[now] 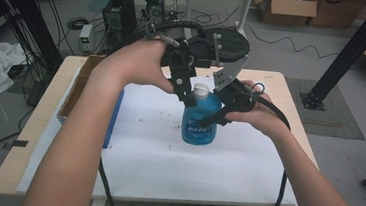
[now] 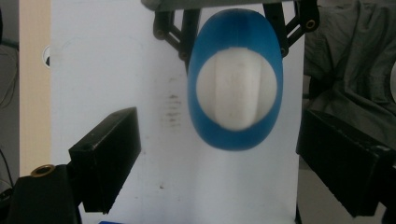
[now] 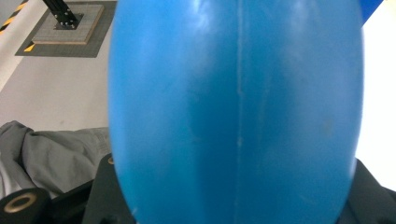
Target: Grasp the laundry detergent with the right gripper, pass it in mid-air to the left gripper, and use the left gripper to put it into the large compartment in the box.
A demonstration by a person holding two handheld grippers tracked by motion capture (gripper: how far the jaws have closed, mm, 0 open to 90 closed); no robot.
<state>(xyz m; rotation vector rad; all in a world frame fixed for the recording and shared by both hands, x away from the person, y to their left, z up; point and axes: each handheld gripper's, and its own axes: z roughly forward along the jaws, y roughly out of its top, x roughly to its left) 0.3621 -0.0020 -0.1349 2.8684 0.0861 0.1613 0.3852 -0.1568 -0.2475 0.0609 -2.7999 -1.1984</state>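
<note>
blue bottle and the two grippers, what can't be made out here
- Blue bottle label, high view: print too small and blurred.
- Right gripper jaw contact, right gripper view: bottle body hides both jaws.
- Cap seal state, left gripper view: blurred, seen from above.

Both forearms are bare, with no sleeves showing. Each hand carries a black two-jaw gripper: the left gripper (image 1: 190,99) has linked black arms with small screws and blocky square jaw pads, plus a brass-coloured bushing near its base. The right gripper (image 1: 209,121) bears a grey three-cornered plate (image 1: 228,73) with holes, and trails a thick black cable (image 1: 280,192).
</note>
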